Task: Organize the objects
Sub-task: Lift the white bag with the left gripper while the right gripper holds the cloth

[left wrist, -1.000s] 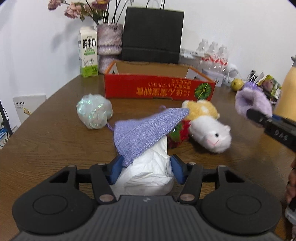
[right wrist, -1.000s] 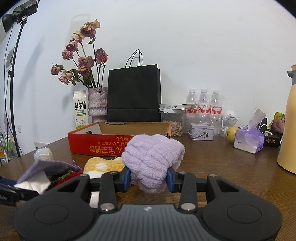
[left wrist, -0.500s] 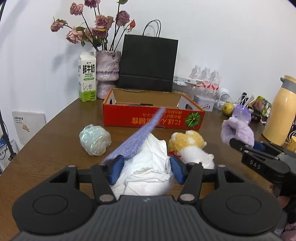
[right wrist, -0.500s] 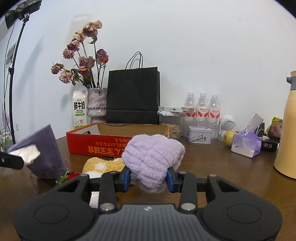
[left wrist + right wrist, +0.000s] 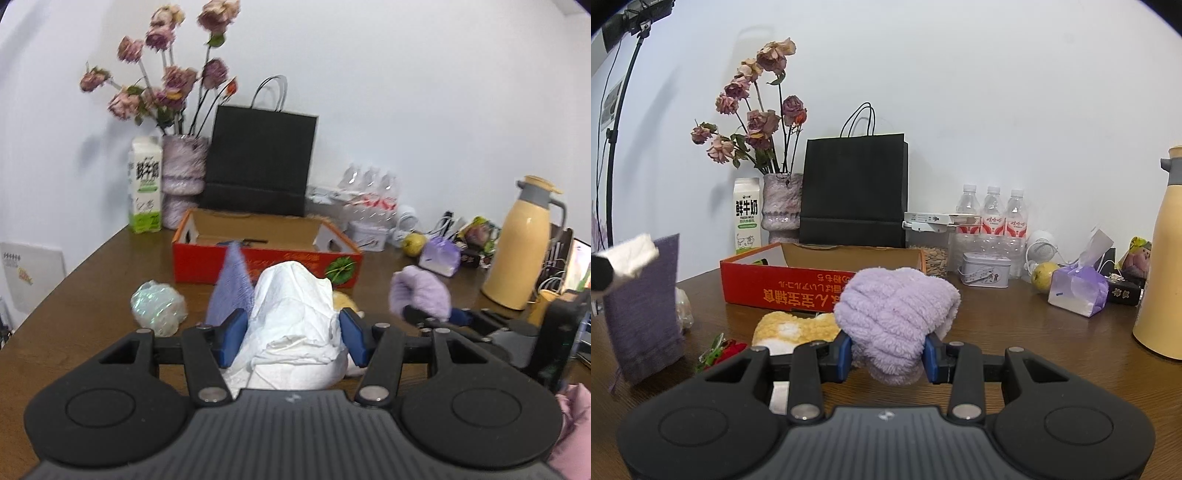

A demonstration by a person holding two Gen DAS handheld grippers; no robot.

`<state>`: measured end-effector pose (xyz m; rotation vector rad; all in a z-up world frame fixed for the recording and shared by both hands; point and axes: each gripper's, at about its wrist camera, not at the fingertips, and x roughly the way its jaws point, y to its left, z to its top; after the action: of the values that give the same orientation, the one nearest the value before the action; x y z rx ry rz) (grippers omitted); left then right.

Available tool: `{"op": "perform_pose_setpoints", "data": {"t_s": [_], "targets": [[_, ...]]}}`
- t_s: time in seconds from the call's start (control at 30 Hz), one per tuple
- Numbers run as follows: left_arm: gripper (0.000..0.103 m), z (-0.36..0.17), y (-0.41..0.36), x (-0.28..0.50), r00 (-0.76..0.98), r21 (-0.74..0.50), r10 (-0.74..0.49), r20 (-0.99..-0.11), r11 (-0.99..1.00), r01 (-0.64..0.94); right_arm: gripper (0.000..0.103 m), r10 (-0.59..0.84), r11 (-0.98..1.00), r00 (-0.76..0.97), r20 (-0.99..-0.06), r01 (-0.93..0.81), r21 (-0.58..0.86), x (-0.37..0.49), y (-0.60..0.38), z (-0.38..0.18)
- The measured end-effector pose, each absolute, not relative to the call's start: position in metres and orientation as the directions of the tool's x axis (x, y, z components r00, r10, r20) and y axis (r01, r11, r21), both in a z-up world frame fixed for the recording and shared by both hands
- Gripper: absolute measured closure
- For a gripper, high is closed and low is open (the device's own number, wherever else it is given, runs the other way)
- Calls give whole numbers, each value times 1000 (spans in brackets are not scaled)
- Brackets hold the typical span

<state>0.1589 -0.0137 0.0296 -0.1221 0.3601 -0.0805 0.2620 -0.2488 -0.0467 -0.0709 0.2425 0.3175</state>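
Clamping a white stuffed bundle (image 5: 295, 317) with a purple knit cloth (image 5: 231, 288) hanging beside it, the left gripper (image 5: 291, 338) has its jaws closed on the soft filling, carried clear of the desk (image 5: 92, 295). The right gripper (image 5: 888, 356) pinches a fluffy lilac cloth (image 5: 895, 308) above the desk, pointing nearly level. Both aim toward the open red box (image 5: 786, 284), probably the drop-off. A yellow plush (image 5: 790, 328) lies on the desk before it.

left gripper (image 5: 291, 338) raised | knitted pouch (image 5: 231, 286) lifted off table, now hanging upright
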Motion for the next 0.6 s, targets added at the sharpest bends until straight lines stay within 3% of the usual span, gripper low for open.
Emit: {"op": "perform_pose_setpoints", "data": {"t_s": [0.47,0.6], "targets": [[43,42,-21,164,964,-82,-50,-261,996,29,67,288,951,926,-245,-306,-41,262,-249,-46],[43,26,-10,180,953,-99,0,-304,995,-31,67,289,951,925,-245,-308,-41,262,-249,-46]]}}
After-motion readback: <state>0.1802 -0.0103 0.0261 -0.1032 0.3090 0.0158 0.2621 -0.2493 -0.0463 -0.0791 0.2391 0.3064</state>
